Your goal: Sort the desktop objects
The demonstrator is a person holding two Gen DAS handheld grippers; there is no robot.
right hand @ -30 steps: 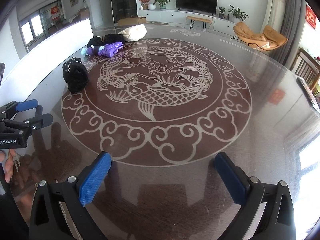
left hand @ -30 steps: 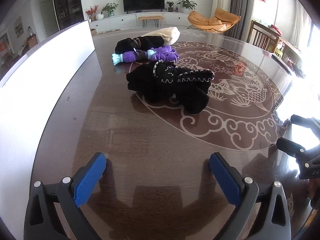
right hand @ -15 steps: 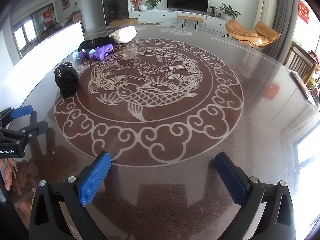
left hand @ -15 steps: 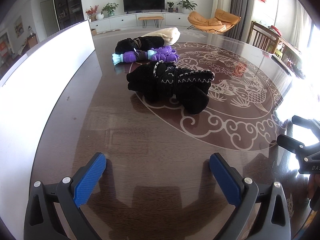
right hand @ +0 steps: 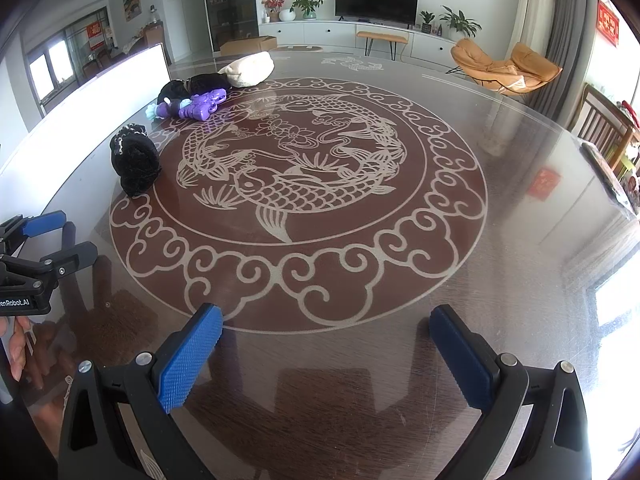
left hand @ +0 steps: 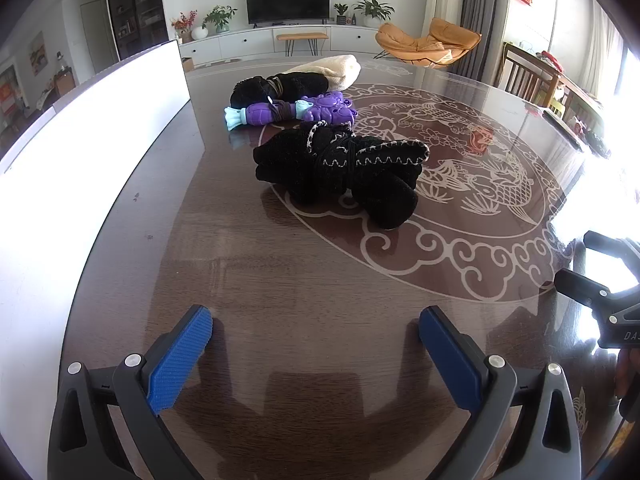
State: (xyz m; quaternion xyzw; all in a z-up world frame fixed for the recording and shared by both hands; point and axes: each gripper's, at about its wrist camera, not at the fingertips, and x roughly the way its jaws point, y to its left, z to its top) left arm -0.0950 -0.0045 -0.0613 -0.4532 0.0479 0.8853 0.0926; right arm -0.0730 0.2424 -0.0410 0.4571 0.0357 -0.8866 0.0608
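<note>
A black stitched cloth bundle (left hand: 340, 170) lies on the round table ahead of my left gripper (left hand: 316, 340), which is open and empty above the table's near edge. Behind it lie a purple toy (left hand: 296, 112), a second black bundle (left hand: 280, 86) and a cream bundle (left hand: 328, 70). In the right wrist view the same black bundle (right hand: 134, 160), purple toy (right hand: 196, 106) and cream bundle (right hand: 248, 68) sit at the far left. My right gripper (right hand: 326, 344) is open and empty over the table's near edge. The left gripper also shows in the right wrist view (right hand: 60, 236).
A white upright board (left hand: 88, 152) runs along the table's left side. The brown table (right hand: 520, 200) has a carp pattern under glass. Wooden chairs (left hand: 528, 76) stand at the right. The right gripper also shows at the right edge of the left wrist view (left hand: 592, 260).
The right wrist view has shifted a little, so the bundles sit slightly differently at its left. The left gripper has barely moved. Both stay open.
</note>
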